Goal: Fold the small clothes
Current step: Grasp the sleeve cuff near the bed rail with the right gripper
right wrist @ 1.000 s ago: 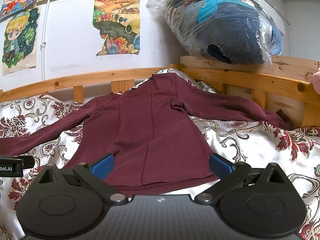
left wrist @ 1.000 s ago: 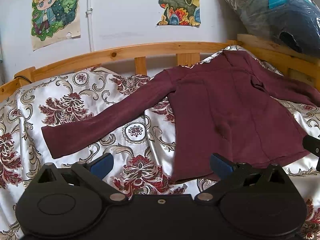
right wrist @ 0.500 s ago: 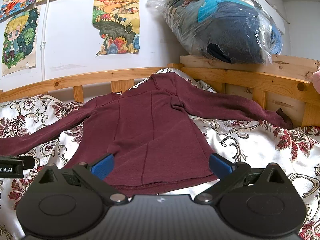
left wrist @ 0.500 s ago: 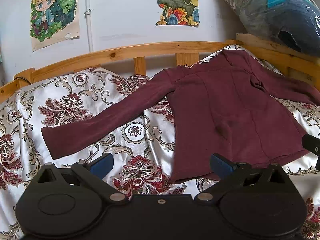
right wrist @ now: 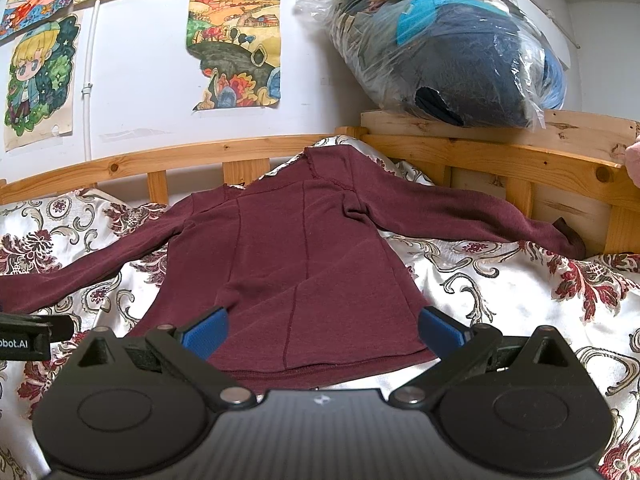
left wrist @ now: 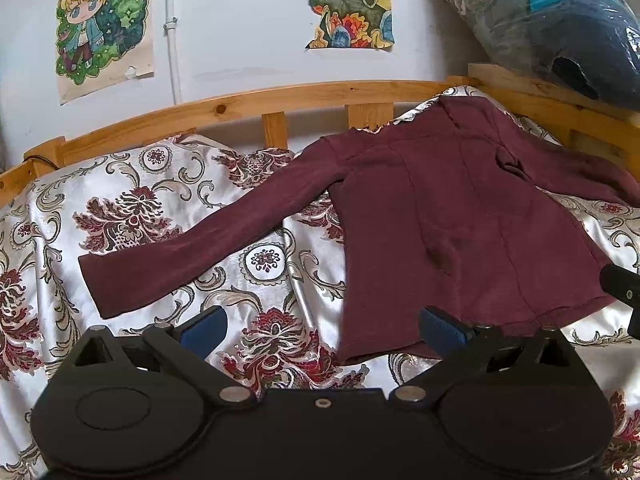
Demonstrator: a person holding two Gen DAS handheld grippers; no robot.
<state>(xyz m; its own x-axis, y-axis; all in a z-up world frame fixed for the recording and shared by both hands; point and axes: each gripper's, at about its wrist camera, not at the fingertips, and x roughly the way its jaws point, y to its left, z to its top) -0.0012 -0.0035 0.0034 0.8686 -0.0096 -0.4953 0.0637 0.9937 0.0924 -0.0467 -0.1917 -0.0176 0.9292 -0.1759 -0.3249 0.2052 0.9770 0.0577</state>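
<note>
Item: maroon long-sleeved top (left wrist: 460, 232), being displayed flat on a bed, body running lengthwise from hem toward the wooden bed rail (left wrist: 248, 106), collar nearest the rail, both sleeves being spread outward.

Left gripper (left wrist: 320, 326): fingers being held wide apart, nothing between them; the top's hem corner is lying just ahead and toward its right finger, the left sleeve (left wrist: 192, 252) stretching away from the top's body toward the cuff, ahead of its left finger.

Right gripper (right wrist: 322, 330): fingers likewise being held apart and empty, the hem (right wrist: 320, 364) being straddled just beyond them, the body's long axis running straight ahead. The right sleeve (right wrist: 472, 216) is being extended toward the side rail.

Judgement: the left gripper is judged nearer the left sleeve, the right gripper nearer the hem; folding is not yet begun.

Surface: floral satin bedspread (left wrist: 132, 208), slippery-looking, wrinkled.

Room: white wall, cartoon posters (right wrist: 236, 48), a plastic-wrapped bundle (right wrist: 452, 52) resting above the rail.
</note>
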